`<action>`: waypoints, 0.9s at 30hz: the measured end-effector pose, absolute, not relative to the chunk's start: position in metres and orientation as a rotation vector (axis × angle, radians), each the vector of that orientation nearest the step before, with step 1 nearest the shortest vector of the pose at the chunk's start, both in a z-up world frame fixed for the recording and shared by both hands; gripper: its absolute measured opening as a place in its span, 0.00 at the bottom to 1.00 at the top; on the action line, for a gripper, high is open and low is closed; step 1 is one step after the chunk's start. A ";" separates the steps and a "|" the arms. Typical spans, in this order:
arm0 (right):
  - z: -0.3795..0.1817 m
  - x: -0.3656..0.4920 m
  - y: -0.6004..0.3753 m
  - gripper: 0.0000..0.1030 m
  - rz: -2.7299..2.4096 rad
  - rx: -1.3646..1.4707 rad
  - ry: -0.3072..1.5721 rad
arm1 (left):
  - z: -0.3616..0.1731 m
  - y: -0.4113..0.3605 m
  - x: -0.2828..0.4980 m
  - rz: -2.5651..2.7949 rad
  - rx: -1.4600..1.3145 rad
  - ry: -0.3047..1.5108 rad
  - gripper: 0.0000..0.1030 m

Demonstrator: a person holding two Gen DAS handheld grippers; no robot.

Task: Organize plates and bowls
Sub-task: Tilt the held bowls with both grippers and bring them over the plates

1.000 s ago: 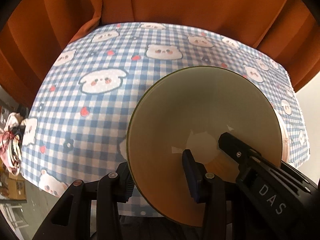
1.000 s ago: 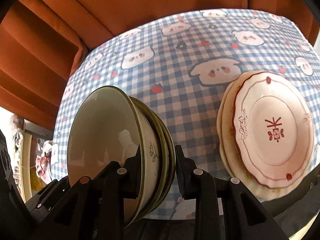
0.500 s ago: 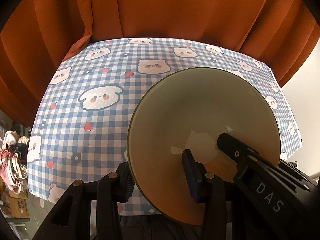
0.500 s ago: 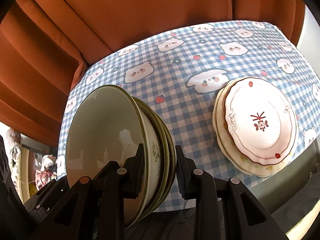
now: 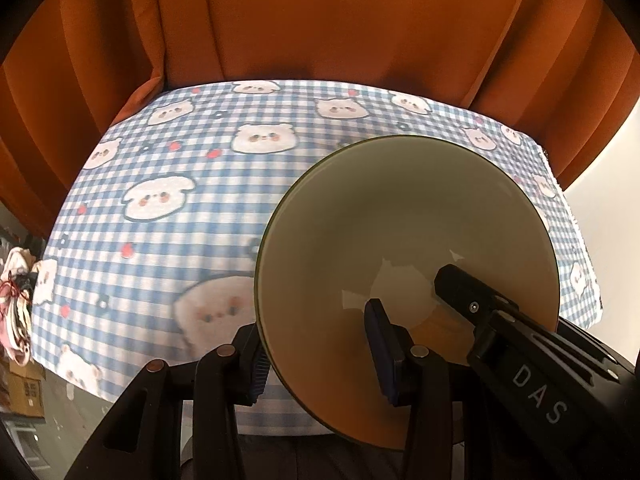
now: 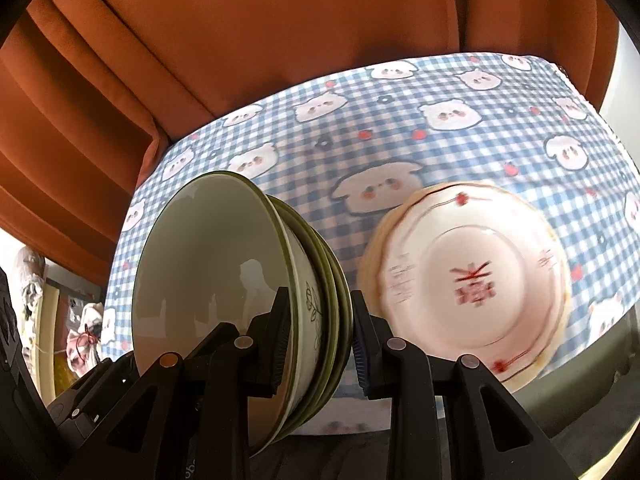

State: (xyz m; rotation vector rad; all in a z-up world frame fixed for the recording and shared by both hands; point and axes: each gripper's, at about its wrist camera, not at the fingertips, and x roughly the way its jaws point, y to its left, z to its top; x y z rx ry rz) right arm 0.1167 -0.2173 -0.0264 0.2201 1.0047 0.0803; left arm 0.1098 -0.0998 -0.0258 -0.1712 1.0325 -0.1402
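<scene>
The stack of green-rimmed bowls hangs tilted on edge above the near edge of the table, gripped from both sides. The right gripper is closed down to a narrow gap on the rims of the nested stack, one pad inside the innermost bowl and the other against the outside of the outermost. The left gripper pinches the opposite side of the wall, its left finger outside the bowl and its right finger inside, the gap only as wide as the wall. In the left wrist view the innermost bowl shows a plain pale olive inside with a dark green rim and bright window reflections near the bottom, and the right gripper's black finger reaches into it from the lower right. The right wrist view shows what the other cannot: at least three nested rims and a dark line-drawn flower on the cream outer wall. It alone shows the stack of pink plates, blurred, with red trim and a red centre mark, lying near the table's near right corner. Both views show the blue-checked bear-print tablecloth and the orange curtain behind the far edge.
</scene>
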 end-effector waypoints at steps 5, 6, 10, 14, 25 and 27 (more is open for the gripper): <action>-0.021 0.120 -0.259 0.30 0.097 0.201 1.002 | -0.022 -0.140 0.110 -0.126 -0.192 1.025 0.41; -0.020 0.121 -0.267 0.30 0.099 0.197 1.002 | -0.022 -0.147 0.110 -0.123 -0.195 1.025 0.41; -0.020 0.121 -0.294 0.30 0.105 0.183 1.003 | -0.022 -0.173 0.108 -0.116 -0.211 1.023 0.41; -0.021 0.120 -0.315 0.30 0.110 0.171 1.007 | -0.024 -0.194 0.107 -0.109 -0.223 1.023 0.41; -0.031 0.124 -0.357 0.30 0.124 0.138 1.037 | -0.042 -0.229 0.106 -0.082 -0.253 1.057 0.41; -0.036 0.126 -0.362 0.30 0.127 0.137 1.052 | -0.046 -0.231 0.108 -0.075 -0.256 1.072 0.41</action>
